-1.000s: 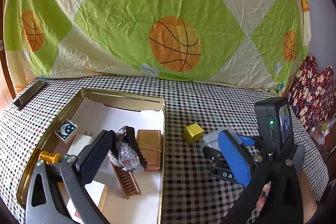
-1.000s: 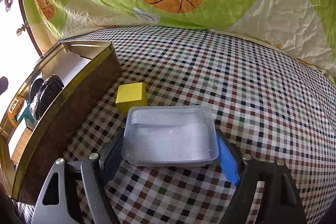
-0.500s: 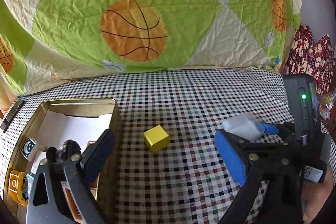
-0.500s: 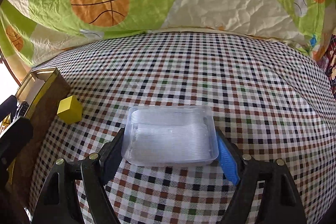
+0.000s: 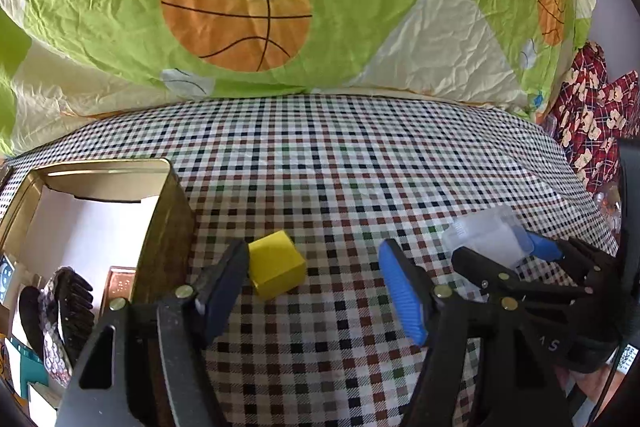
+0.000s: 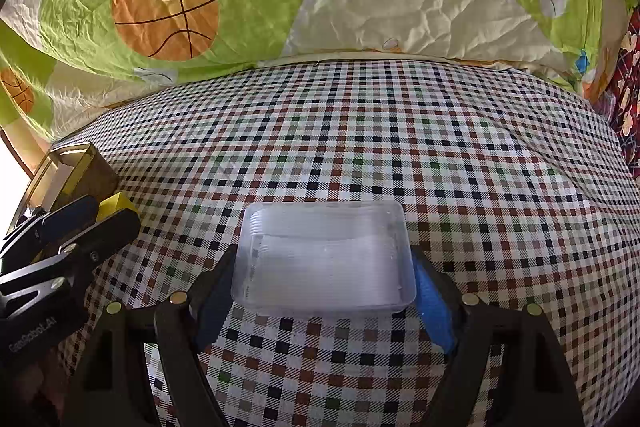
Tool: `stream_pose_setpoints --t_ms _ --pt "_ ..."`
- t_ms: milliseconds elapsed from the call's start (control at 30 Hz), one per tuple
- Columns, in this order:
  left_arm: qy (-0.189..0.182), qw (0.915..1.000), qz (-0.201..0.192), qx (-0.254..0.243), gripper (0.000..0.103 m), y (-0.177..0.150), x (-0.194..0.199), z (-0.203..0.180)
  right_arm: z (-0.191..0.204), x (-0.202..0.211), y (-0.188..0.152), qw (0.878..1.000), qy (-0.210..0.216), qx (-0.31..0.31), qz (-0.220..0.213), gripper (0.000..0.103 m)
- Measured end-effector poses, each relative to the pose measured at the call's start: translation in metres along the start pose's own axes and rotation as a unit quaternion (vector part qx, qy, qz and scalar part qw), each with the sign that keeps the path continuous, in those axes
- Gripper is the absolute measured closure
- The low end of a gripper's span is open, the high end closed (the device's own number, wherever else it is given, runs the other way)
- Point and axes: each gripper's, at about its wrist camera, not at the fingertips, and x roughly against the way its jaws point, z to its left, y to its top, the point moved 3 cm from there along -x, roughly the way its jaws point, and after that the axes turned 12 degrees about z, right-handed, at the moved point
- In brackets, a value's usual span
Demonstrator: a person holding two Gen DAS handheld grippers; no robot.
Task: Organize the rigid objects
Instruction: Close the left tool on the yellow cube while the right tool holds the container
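Note:
A yellow cube lies on the checked tablecloth just right of the gold tin. My left gripper is open, its dark finger touching or almost touching the cube's left side. The cube shows partly behind the left gripper in the right wrist view. My right gripper is shut on a clear plastic box and holds it over the cloth. The box also shows in the left wrist view.
The gold tin holds a dark brush, a brown block and other small items. A basketball-print sheet hangs behind the table. Red patterned fabric sits at the far right edge.
My left gripper has moved right from over the tin and come down around the yellow cube. My right gripper has carried the clear box to the right, away from the tin.

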Motion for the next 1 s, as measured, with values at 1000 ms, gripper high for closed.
stream_pose_setpoints --t_ms 1000 --pt "0.128 0.9892 0.047 -0.053 0.054 0.018 -0.034 -0.009 0.003 0.001 -0.002 1.000 0.006 -0.001 0.002 0.022"
